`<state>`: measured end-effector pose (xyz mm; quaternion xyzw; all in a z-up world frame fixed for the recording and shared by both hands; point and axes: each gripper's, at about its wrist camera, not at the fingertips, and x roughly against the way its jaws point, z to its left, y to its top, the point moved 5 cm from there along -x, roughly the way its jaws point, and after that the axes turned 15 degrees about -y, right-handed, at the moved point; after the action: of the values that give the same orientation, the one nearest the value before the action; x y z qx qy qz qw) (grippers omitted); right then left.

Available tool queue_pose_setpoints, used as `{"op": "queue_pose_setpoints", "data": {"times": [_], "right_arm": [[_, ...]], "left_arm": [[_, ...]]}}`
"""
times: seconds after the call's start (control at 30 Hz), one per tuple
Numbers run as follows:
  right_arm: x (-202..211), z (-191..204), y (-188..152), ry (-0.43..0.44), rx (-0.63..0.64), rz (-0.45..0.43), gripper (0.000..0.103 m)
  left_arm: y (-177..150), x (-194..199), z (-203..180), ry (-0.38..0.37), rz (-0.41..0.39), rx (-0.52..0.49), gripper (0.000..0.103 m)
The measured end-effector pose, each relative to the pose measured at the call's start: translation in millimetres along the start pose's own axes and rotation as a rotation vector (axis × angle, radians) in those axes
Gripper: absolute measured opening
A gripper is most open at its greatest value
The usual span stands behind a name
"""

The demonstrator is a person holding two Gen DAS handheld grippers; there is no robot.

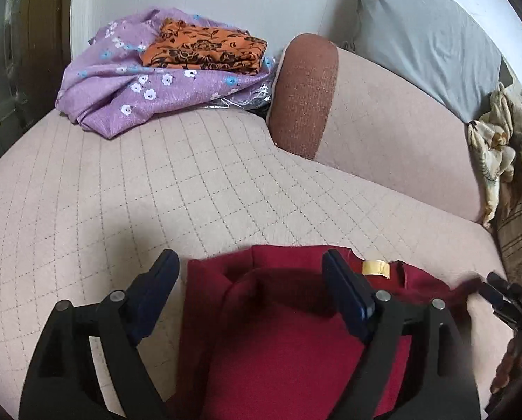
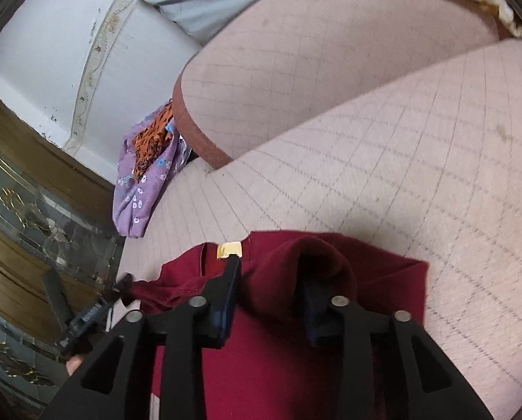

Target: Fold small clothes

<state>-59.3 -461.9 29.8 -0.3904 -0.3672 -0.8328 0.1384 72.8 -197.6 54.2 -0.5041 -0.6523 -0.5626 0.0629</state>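
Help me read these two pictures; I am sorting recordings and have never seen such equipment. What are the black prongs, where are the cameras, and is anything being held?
No robot here: a person carries a two-fingered tool in each hand, with a wide-angle camera on each looking forward along its fingers. That is why the edges curve.

One picture comes from the left hand-held gripper, the other from the right hand-held gripper. Each shows its own black fingers at the bottom.

Both look at a dark red garment lying on a quilted pink cushion. Further back lie a purple flowered cloth with a folded orange patterned cloth on top.

The left fingers stand wide open above the garment, gripping nothing. The right ones are also apart; a raised fold sits between them and hides one fingertip, but they do not seem to pinch it.
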Motion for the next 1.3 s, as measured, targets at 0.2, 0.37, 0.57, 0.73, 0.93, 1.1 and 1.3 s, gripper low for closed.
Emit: {"op": "queue_pose_setpoints", "data": {"times": [0.2,0.37,0.57,0.73,0.93,1.1,1.3], "right_arm": [[36,6,3,-0.036,0.062,-0.144,0.059],[11,27,-10,-0.094,0.188,-0.101,0.054],[-30,18,-6,-0.212,0.211,-0.072,0.05],[-53,-10,2,-0.304,0.168,-0.049,0.049],[-51,-33,1,-0.327,0.074,-0.038,0.052],[-8,-5,-7,-0.294,0.14,-0.135,0.053],[-5,59,-29,-0.148,0.262,-0.077,0.051]], "left_arm": [[-9,-1,-4,0.023,0.029,-0.073,0.084],[-18,-26,-2,0.064,0.073,-0.07,0.084],[-23,-49,12,0.115,0.115,-0.057,0.084],[-25,-57,20,0.127,0.124,-0.042,0.084],[-26,-52,22,0.121,0.123,-0.042,0.084],[-30,-29,19,0.104,0.121,-0.068,0.084],[-47,6,23,0.092,0.135,-0.067,0.084]]}}
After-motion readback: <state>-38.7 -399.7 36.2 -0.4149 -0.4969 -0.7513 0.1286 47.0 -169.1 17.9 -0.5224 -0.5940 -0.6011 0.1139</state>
